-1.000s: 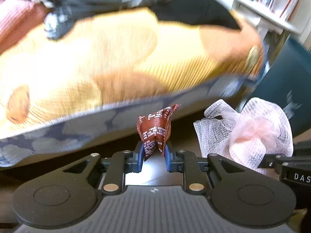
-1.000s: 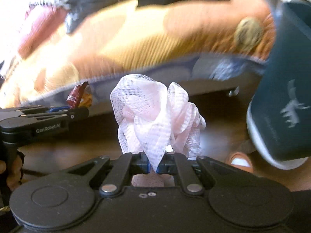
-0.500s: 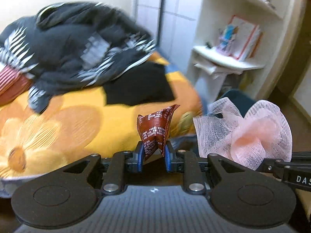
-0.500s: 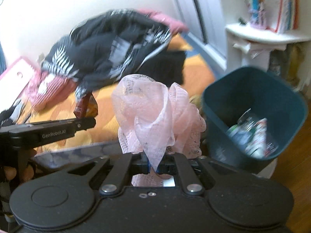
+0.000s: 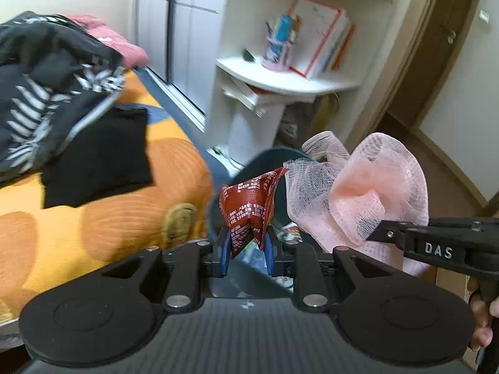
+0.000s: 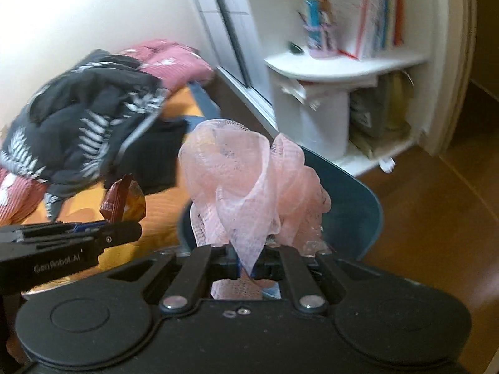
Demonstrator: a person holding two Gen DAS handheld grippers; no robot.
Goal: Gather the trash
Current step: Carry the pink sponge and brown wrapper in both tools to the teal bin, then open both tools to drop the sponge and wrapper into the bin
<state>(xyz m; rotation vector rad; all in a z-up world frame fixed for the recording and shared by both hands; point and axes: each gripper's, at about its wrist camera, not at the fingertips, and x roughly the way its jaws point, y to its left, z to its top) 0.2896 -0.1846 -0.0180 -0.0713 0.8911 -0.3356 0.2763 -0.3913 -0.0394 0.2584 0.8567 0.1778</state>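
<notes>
**A:** What is each tool holding?

**B:** The left gripper (image 5: 248, 249) is pinching a crumpled red snack wrapper (image 5: 248, 205) upright between its blue pads; the right gripper (image 6: 248, 263) is clamping a bunch of pink mesh netting (image 6: 249, 187) at its base.

**A:** Is any of it binned?

**B:** Neither piece yet; both are hanging just over the dark teal bin (image 6: 355, 205) beside the orange bed (image 5: 109, 218); some litter is lying inside the bin already; releasing both seems to be what is left.
</notes>
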